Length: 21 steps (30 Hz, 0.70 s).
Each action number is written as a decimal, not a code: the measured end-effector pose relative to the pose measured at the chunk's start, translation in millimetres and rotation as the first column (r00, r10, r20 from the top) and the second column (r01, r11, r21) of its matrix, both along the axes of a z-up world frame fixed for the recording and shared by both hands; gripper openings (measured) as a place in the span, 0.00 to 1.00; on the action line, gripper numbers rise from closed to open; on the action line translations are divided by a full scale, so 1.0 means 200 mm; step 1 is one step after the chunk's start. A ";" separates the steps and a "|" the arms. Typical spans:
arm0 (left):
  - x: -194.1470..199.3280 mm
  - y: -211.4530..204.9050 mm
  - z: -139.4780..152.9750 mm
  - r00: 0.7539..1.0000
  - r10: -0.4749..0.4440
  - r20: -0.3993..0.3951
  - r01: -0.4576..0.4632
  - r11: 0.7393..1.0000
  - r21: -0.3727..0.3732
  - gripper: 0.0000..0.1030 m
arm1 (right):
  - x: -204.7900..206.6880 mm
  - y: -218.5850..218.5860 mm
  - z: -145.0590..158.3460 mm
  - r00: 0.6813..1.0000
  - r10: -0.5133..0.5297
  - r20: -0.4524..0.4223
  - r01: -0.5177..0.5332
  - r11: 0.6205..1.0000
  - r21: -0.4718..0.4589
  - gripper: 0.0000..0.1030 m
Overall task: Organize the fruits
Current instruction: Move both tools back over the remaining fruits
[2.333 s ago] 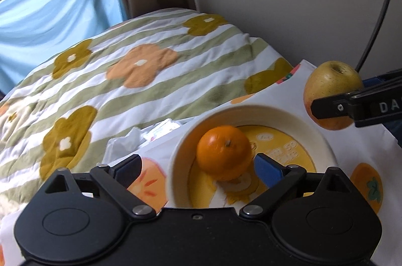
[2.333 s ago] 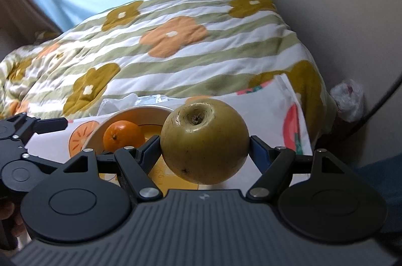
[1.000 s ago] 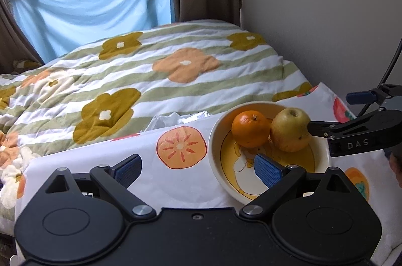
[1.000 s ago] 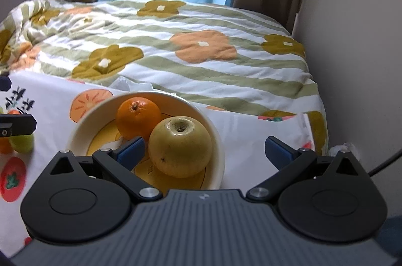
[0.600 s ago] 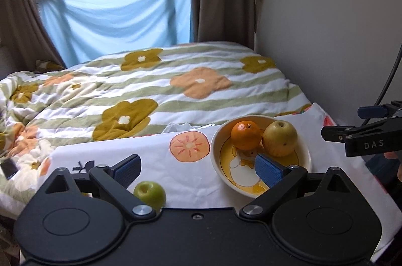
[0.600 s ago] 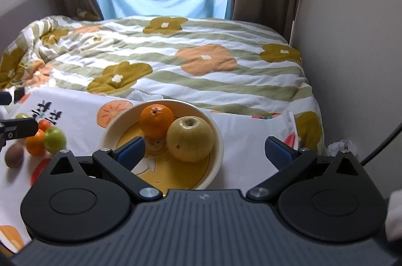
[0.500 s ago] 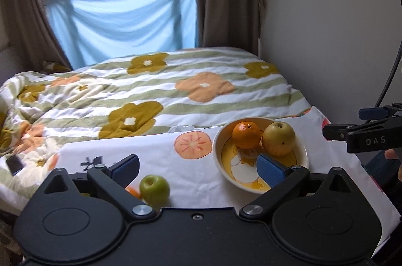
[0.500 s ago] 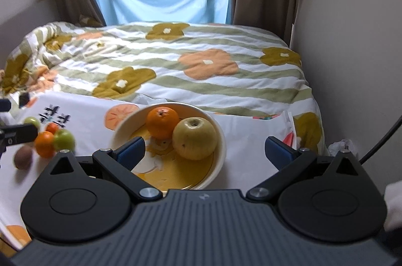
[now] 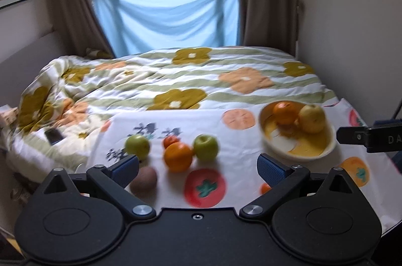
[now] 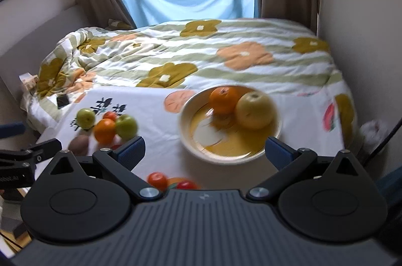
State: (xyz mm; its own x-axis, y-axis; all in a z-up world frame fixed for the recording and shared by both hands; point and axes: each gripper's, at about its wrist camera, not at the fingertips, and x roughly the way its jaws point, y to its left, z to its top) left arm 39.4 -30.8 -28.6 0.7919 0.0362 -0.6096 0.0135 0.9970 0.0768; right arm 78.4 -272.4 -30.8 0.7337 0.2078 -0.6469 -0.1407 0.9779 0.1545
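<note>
We see both hand-held grippers, left (image 9: 197, 166) & right (image 10: 204, 149), spread wide w/ nothing between the fingers. Bowl (image 10: 193, 138) sits on the printed cloth (image 9: 241, 148) on the bed, w/ an orange (image 10: 223, 96) touching a yellow pear (image 10: 255, 110) inside. Loose fruit cluster (image 9: 176, 153) lies well apart, left of the bowl.

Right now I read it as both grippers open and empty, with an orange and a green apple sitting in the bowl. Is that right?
Not quite. Beside the orange in the bowl lies a yellow pear, not a green apple; the right wrist view shows it. The green apples lie out on the cloth. The left gripper and right gripper are open and empty.
</note>
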 end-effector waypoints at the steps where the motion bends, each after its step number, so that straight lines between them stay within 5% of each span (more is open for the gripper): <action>1: 0.00 0.03 -0.01 1.000 0.006 -0.004 -0.006 1.000 0.001 0.99 | -0.01 0.02 -0.02 1.000 -0.010 -0.008 0.010 1.000 0.011 1.00; 8: 0.08 0.26 -0.10 0.999 -0.005 -0.044 0.005 1.000 0.006 0.99 | -0.02 0.18 -0.17 0.996 -0.057 -0.069 0.060 0.997 0.043 1.00; 21: 0.35 0.57 -0.37 0.966 -0.202 -0.162 0.202 0.979 -0.017 0.99 | -0.07 0.47 -0.44 0.956 -0.250 -0.154 0.251 0.968 -0.012 1.00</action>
